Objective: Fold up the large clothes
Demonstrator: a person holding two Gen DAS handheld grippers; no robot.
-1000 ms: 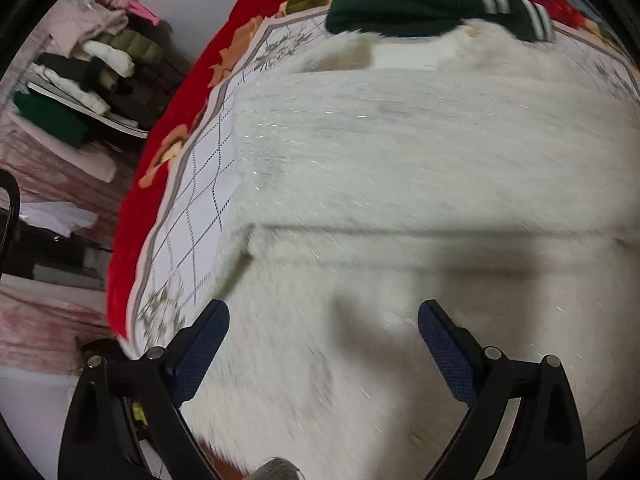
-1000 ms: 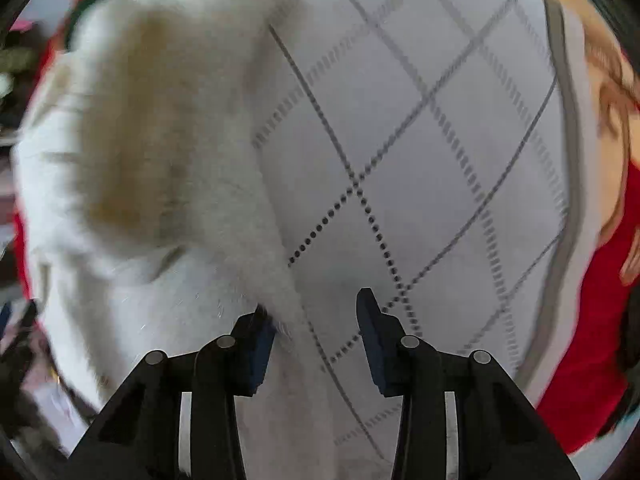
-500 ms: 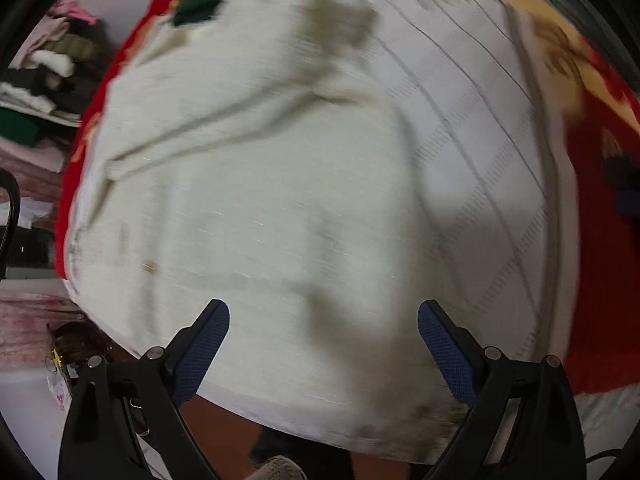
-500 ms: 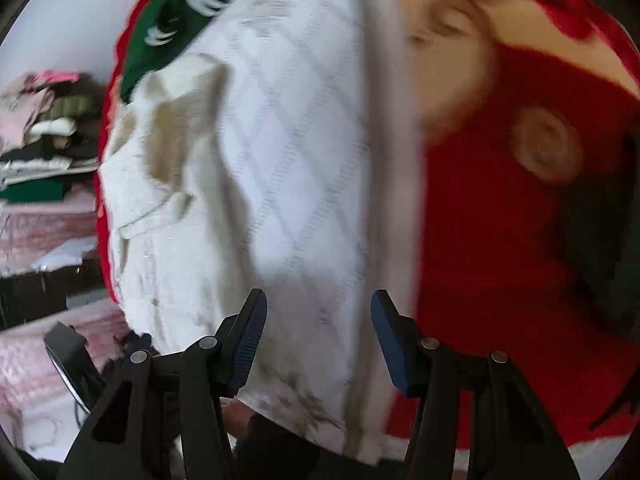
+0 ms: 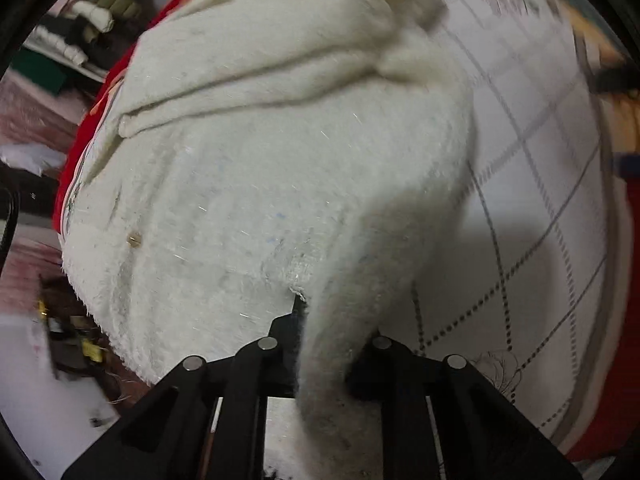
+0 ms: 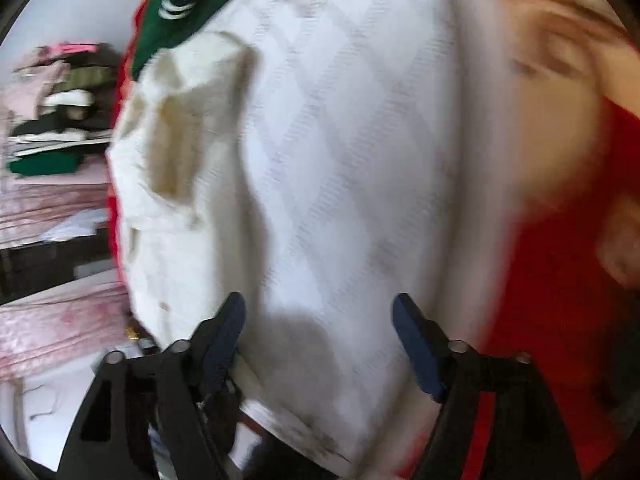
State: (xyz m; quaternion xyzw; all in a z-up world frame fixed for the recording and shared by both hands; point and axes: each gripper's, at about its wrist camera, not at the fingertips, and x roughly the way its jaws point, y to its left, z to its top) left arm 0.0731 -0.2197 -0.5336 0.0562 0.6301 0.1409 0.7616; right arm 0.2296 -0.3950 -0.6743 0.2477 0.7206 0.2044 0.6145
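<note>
A large fluffy white garment (image 5: 280,168) lies on a bed with a white quilted cover (image 5: 540,200), one sleeve folded across its upper part. My left gripper (image 5: 328,344) is shut on a fold of the garment at its near right edge; the cloth drapes between the fingers and hides the tips. In the right wrist view the same white garment (image 6: 172,184) lies at the left on the cover (image 6: 352,168). My right gripper (image 6: 320,336) is open and empty above the cover near the bed's front edge, to the right of the garment.
A dark green garment with white stripes (image 6: 180,4) lies at the far end of the bed. The bed has a red floral border (image 6: 560,280). Shelves with folded clothes (image 5: 72,36) stand at the left. The bed's front edge drops to the floor.
My left gripper went from open above the garment to shut on its near right edge. My right gripper let go of the garment's edge, opened wider and swung right over the cover.
</note>
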